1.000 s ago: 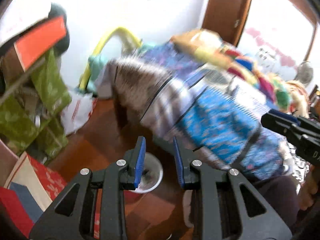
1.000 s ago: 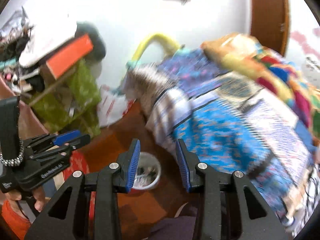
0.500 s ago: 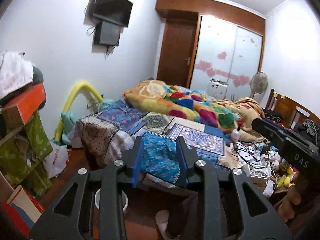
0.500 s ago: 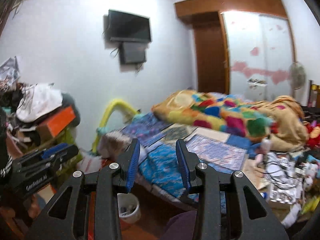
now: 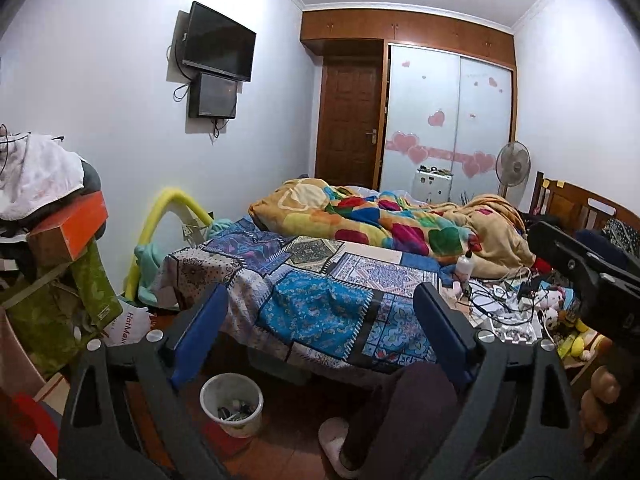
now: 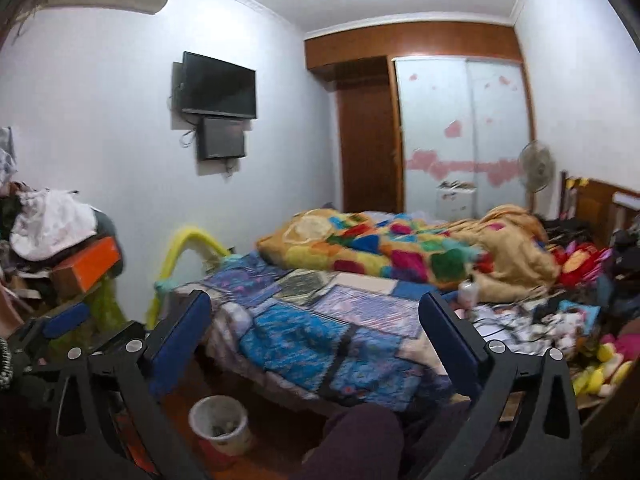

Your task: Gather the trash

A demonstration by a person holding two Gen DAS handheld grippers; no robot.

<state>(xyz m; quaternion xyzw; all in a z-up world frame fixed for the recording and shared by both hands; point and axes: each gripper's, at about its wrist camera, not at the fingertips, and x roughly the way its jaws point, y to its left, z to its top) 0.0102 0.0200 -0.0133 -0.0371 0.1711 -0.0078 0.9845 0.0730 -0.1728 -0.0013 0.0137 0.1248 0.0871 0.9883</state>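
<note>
On the floor at the foot of the bed (image 5: 320, 304) stands the white trash bin (image 5: 231, 404), scraps inside. Above it, the left tool (image 5: 320, 332) and right tool (image 6: 316, 340) have just spread their jaws wide apart, nothing between them.

Left claw (image 5: 320, 340) jaws just opened wide, empty; white bin (image 5: 231, 403) on floor below.

Both wrist cams side by side, facing bed (image 5: 320, 300), sharing room.
</note>
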